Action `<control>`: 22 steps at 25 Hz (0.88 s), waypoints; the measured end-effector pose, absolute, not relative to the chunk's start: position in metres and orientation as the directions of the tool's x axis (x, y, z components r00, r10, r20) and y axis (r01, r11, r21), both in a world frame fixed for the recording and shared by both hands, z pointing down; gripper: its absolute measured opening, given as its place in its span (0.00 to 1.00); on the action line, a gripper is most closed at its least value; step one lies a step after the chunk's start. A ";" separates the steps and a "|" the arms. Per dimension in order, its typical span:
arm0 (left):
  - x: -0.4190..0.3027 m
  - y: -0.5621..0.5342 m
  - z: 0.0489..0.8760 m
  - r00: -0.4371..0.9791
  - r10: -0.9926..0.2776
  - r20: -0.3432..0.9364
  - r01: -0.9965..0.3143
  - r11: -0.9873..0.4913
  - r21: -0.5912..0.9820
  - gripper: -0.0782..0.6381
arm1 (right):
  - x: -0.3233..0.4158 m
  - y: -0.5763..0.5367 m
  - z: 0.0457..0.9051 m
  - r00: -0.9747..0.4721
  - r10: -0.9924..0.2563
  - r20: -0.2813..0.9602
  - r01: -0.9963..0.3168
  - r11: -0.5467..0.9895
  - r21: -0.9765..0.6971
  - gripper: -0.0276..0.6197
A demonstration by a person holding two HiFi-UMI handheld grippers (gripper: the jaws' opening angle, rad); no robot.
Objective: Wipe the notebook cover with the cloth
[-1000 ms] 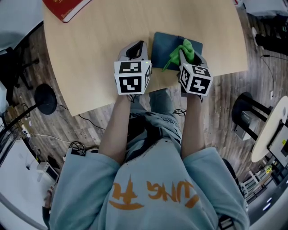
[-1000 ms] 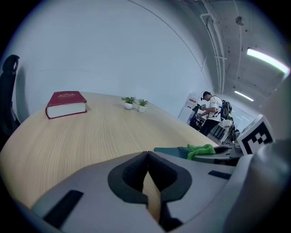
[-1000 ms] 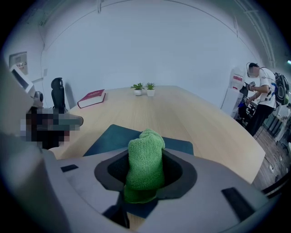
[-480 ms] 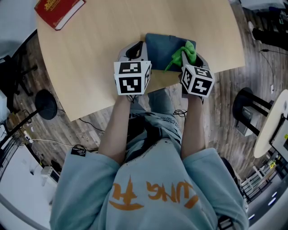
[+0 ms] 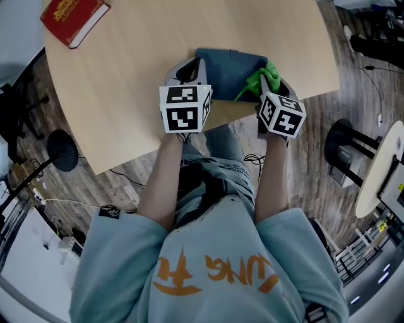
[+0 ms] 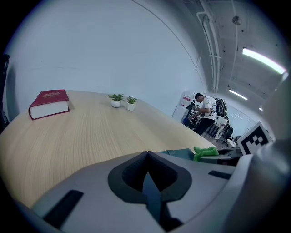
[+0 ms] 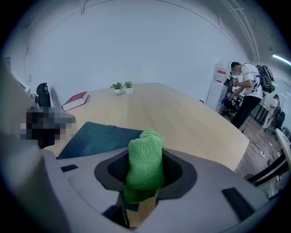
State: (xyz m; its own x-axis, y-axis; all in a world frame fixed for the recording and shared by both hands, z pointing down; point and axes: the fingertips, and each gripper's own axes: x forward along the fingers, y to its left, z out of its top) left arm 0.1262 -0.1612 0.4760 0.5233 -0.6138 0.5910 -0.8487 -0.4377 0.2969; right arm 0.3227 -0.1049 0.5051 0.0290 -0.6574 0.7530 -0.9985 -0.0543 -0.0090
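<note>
Head view, from the left: one red book point(image 5: 72, 17) is seen at the far left corner of the table point(image 5: 120, 82), well apart from everything else. In the left gripper view two small potted plants point(image 6: 116, 100) point(image 6: 131, 103) are seen side by side at the far edge, beyond the book.

The left gripper point(image 5: 188, 68) is held low at the notebook's left edge. Its jaws are pressed together and nothing is held between them. Whether it bears on the cover cannot be told.

One notebook point(image 5: 224, 69), dark teal, is laid flat near the table's front edge, between the two grippers. Its long axis appears to be set across the person, left to right, and slightly skewed.

One green cloth point(image 5: 265, 77) is clamped in the right gripper point(image 5: 278, 89). A bunched end is pushed up between the jaws, and the rest is carried over the notebook's near right corner. Contact between cloth and cover cannot be confirmed.

From the right gripper the bare cover is spread ahead and to the left, so a stroke toward the left gripper along the long axis is judged to be called for. The right gripper is the wiping one. The left is placed to steady the notebook.
</note>
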 end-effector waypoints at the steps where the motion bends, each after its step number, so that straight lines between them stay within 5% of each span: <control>1: 0.127 -0.161 0.476 0.524 -0.614 0.591 -0.849 -0.437 0.299 0.13 | 0.325 -0.104 0.505 0.033 -0.656 0.754 -0.998 -0.059 -0.008 0.26; 13: 0.109 -0.173 0.471 0.507 -0.646 0.570 -0.862 -0.391 0.324 0.13 | 0.327 -0.118 0.475 0.045 -0.677 0.735 -0.999 -0.041 0.023 0.26; 22: 0.071 -0.182 0.465 0.444 -0.694 0.566 -0.895 -0.311 0.320 0.13 | 0.241 -0.163 0.452 -0.154 -0.700 0.697 -0.977 0.211 -0.004 0.26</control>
